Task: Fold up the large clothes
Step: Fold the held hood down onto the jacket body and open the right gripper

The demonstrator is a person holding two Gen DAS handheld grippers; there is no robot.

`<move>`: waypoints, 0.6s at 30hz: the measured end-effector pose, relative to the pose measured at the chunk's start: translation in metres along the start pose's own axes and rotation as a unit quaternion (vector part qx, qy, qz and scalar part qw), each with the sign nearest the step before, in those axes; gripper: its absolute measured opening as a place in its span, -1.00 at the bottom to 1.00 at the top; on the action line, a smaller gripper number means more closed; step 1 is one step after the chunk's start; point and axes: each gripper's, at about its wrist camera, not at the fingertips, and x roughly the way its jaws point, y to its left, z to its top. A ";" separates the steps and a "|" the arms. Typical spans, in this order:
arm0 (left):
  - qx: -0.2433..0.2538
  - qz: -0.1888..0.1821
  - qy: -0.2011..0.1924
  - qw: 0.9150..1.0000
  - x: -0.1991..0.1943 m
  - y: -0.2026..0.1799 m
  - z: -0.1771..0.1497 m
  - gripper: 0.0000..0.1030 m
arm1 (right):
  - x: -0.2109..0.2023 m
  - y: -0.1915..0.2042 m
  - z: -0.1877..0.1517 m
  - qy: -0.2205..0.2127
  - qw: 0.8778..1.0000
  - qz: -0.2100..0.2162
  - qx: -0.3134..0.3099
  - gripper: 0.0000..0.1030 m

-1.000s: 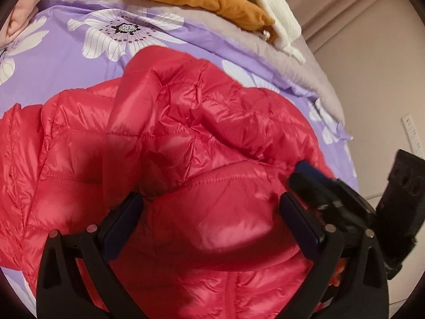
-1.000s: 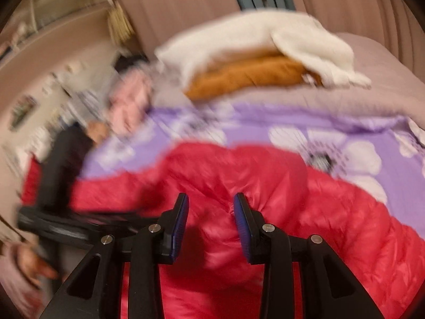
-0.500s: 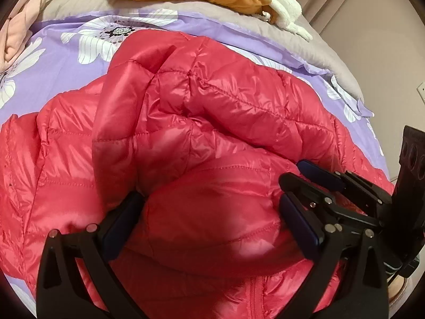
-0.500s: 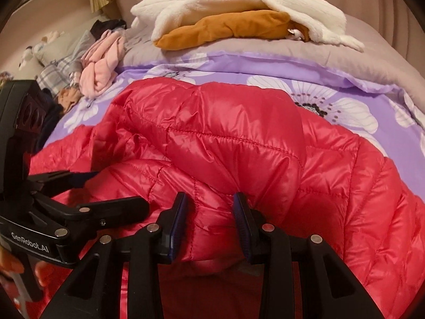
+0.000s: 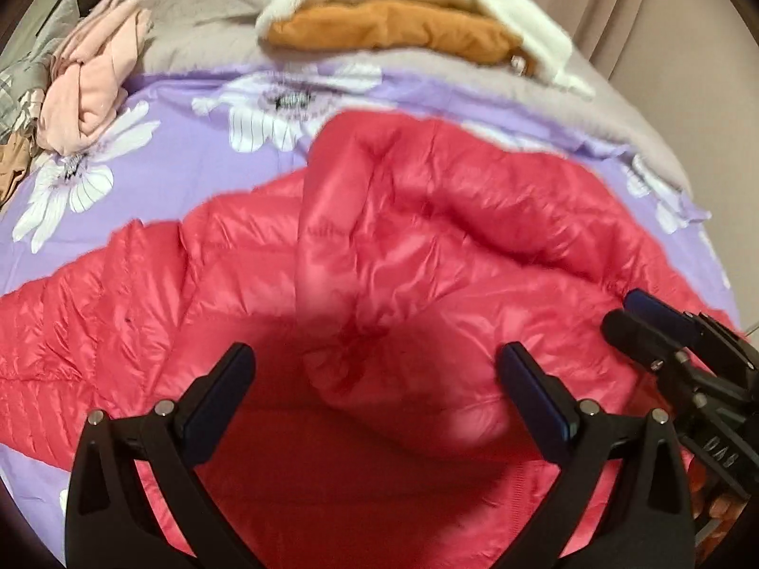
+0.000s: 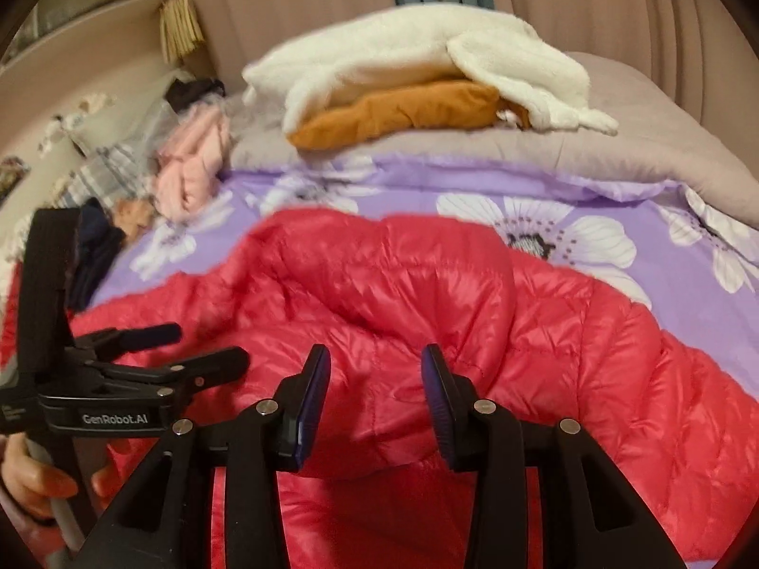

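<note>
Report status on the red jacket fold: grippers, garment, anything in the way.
Left hand-held gripper open over the red jacket. Right hand-held gripper opening, jacket fold between its jaws. Jacket bunched on the floral bedspread. Nothing in the way.

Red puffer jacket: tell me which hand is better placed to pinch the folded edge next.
Probably the right. The right gripper has the red puffer jacket bunched between its narrow, opening fingers. The left gripper stands wide open above the jacket, gripping nothing.

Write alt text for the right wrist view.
A shiny red quilted puffer jacket lies rumpled on a purple floral bedspread, a fold of it between the opening right gripper. The left gripper hovers at left.
</note>
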 end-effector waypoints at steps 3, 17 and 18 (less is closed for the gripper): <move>0.013 0.018 0.012 1.000 0.015 0.003 -0.009 1.00 | 0.020 0.005 -0.011 0.025 0.999 -0.026 -0.021 -0.23; -0.014 -0.005 0.005 1.000 -0.005 0.014 -0.019 0.99 | 0.013 -0.001 -0.016 0.028 0.999 -0.009 0.042 -0.08; -0.021 -0.011 -0.004 1.000 -0.016 0.018 -0.024 0.99 | 0.003 -0.003 -0.018 0.017 0.998 0.004 0.058 0.06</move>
